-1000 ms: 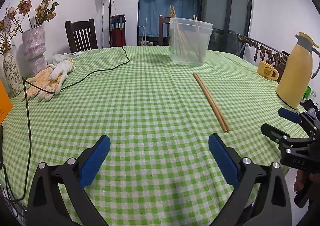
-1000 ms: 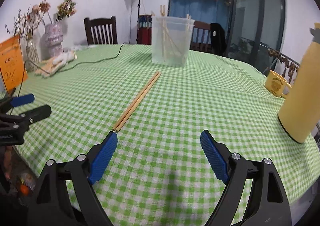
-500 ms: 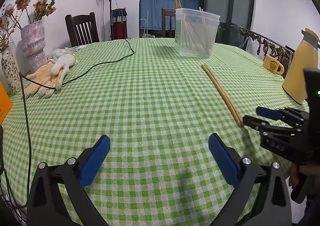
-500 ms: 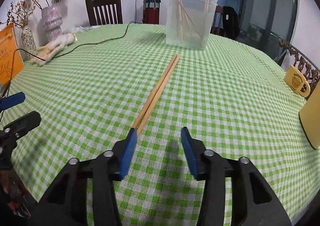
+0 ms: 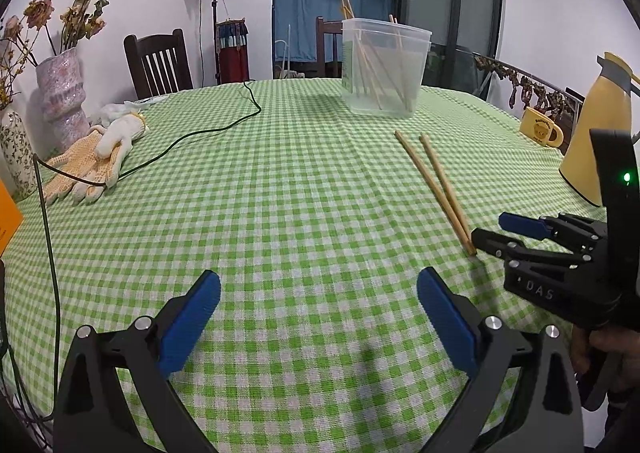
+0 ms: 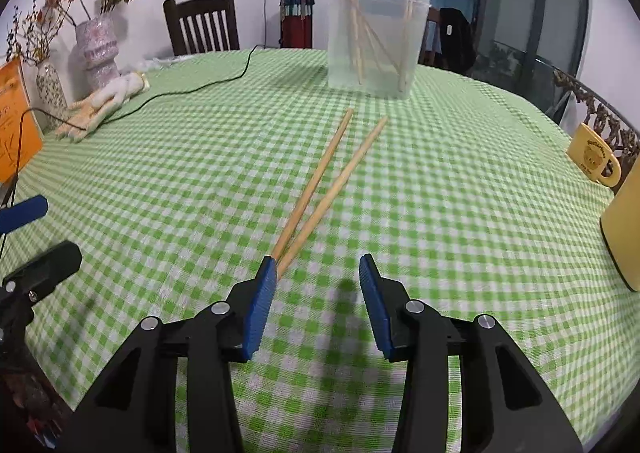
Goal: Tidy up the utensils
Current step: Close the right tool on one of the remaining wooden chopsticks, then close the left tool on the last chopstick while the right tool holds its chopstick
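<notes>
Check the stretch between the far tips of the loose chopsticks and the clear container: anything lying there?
Nothing: in the right wrist view only bare checked tablecloth separates the chopsticks from the plastic container.

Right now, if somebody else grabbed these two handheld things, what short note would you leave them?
Left tool: open, empty, hovering over the green checked tablecloth.
Right tool: open, its left pad at the near ends of the two loose wooden chopsticks, nothing gripped.
The pair lies on the cloth, splayed apart at the far ends.
Done: several chopsticks already stand in the clear plastic tub beyond them.
Left: close on the loose pair, lift it, drop it into the tub.
</notes>
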The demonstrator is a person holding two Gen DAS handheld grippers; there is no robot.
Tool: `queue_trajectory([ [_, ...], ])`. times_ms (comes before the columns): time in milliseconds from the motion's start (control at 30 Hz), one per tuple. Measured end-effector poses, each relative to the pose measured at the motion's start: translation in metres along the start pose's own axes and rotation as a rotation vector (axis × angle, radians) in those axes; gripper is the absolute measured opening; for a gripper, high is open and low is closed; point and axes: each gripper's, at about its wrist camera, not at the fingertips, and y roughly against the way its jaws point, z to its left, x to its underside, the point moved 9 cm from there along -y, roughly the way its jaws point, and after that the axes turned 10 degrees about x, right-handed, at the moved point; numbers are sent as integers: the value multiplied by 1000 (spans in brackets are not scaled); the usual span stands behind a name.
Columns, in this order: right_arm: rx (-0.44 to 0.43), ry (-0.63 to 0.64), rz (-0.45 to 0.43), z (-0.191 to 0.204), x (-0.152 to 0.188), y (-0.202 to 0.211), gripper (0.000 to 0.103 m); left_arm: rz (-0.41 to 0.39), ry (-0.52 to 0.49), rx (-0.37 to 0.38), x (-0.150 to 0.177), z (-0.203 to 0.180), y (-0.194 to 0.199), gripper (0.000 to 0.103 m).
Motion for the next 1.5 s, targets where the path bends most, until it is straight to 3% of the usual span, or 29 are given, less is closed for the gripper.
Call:
queue_trajectory([
  [300, 10, 8, 17, 8, -4, -5, 43, 2, 3, -4, 1, 2, -3, 95],
  [467, 60, 42, 25, 9, -7, -9, 42, -2, 4, -3, -2, 3, -3, 95],
  [567, 39, 55, 27, 9, 1, -10, 21, -4, 3, -2, -2, 2, -3, 95],
  [600, 40, 64, 26, 9, 2, -10, 6, -4, 4, -3, -2, 2, -2, 95],
  [767, 51, 21, 16, -11, 11, -11, 5, 7, 2, 39, -9, -11, -10, 95],
  [967, 97, -100, 15, -64, 20, -9, 5, 81, -62, 165, -19, -59, -40, 95],
  [1067, 110, -138, 11, -85, 26, -7, 4, 147, -134, 162, -16, -79, -59, 80],
  [1200, 108, -161, 8, -98, 32, -1, 5, 209, -142, 159, -15, -90, -77, 63],
  [1300, 110, -166, 5, -99, 36, 4, 5, 247, -170, 115, -12, -92, -89, 49],
  [1500, 100, -167, -12, -102, 40, 13, 5, 251, -149, 97, -17, -93, -97, 49],
])
